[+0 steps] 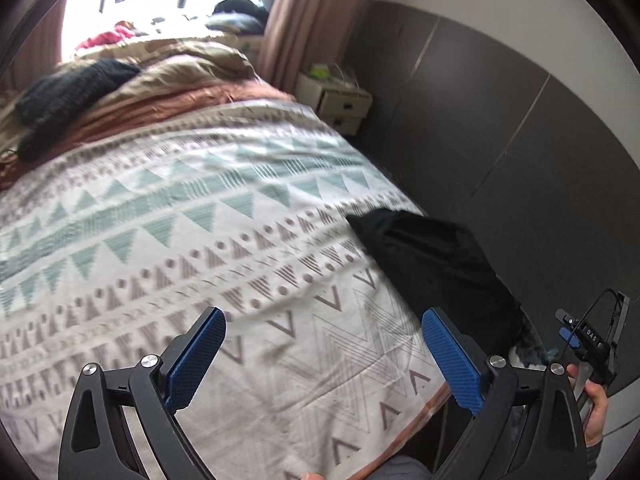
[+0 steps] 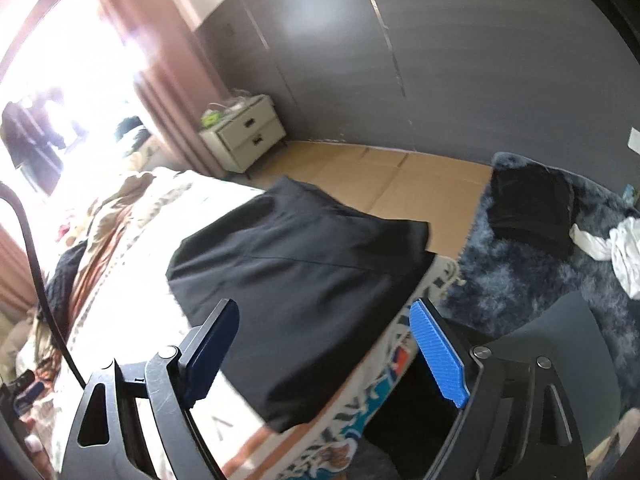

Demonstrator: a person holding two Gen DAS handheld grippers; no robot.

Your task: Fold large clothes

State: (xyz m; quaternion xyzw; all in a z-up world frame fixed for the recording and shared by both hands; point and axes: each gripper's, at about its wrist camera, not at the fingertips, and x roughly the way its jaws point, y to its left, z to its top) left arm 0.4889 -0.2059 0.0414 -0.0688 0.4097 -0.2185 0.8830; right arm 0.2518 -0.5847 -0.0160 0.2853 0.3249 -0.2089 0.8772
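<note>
A folded black garment lies on the near right corner of the bed, over the patterned bedspread. In the left wrist view it shows at the bed's right edge. My left gripper is open and empty above the bedspread, left of the garment. My right gripper is open and empty, just above the garment's near edge. The right gripper also shows at the far right of the left wrist view, held in a hand.
A black knit garment and rumpled brown bedding lie at the bed's far end. A white nightstand stands by the pink curtain. On a blue shaggy rug lie another folded black item and white clothes.
</note>
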